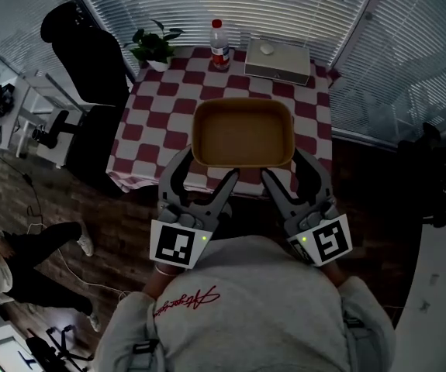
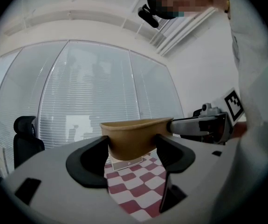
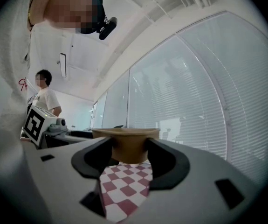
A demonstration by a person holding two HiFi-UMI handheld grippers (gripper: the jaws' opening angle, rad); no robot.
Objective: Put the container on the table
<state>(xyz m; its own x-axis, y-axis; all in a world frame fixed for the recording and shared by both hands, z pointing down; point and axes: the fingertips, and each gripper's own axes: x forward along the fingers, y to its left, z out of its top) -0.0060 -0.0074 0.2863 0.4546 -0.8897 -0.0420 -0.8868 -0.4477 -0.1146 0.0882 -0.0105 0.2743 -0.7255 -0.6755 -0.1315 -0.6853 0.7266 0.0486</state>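
A tan, empty rectangular container (image 1: 243, 134) hangs in the air over the near edge of the table (image 1: 157, 122), which wears a red-and-white checked cloth. My left gripper (image 1: 207, 169) is shut on its near left corner and my right gripper (image 1: 287, 169) on its near right corner. In the left gripper view the container (image 2: 131, 139) sits between the left gripper (image 2: 131, 154) pads, with the checked cloth below. The right gripper view shows the container (image 3: 127, 146) clamped in the right gripper (image 3: 129, 155) the same way.
At the table's far edge stand a potted plant (image 1: 154, 46), a plastic bottle (image 1: 219, 45) and a white box (image 1: 278, 60). A black chair (image 1: 83, 53) stands left of the table. A person's legs (image 1: 29, 254) show on the floor at the left. Window blinds enclose the far side.
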